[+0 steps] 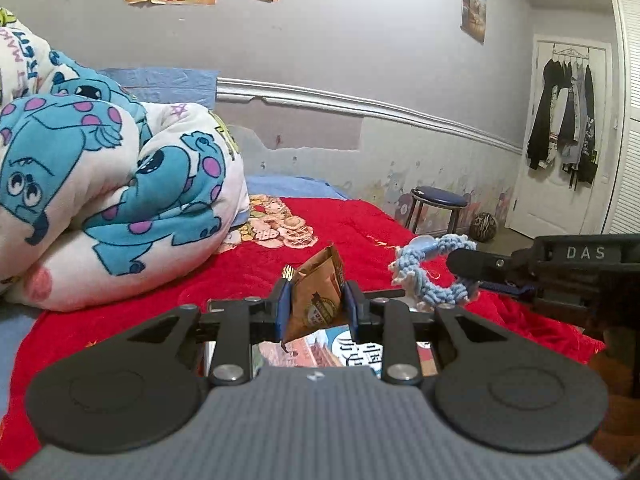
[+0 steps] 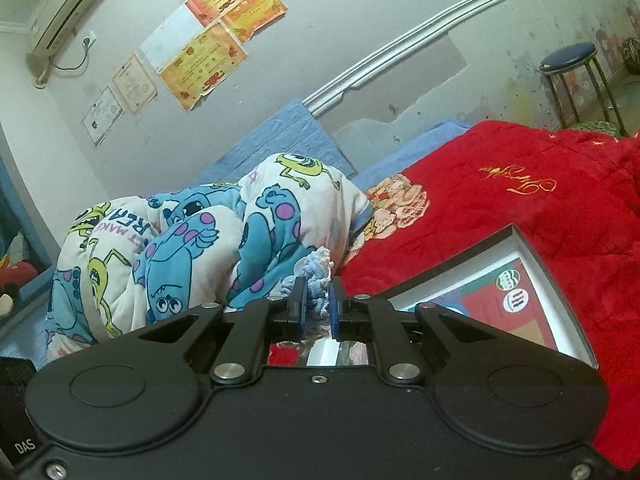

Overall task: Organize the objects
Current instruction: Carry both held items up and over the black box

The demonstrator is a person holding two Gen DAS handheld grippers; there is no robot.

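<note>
We have the crumpled brown paper snack packet point(image 1: 318, 300) pinched upright in the left gripper point(image 1: 316, 304), above the red embroidered bedspread point(image 1: 352, 220). The right gripper point(image 2: 316, 306) is clamped tight on the pale blue crocheted yarn ring point(image 1: 436, 272). The shallow open box with a printed, colourful inside point(image 2: 536, 256) lies just below; we judge both belong there, so we lower each slowly, releasing only once it rests.

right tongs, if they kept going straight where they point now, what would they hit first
Most likely the folded cartoon-print quilt, which lies straight ahead of the right tongs past the blue knitted toy they grip; depth is hard to judge.
</note>
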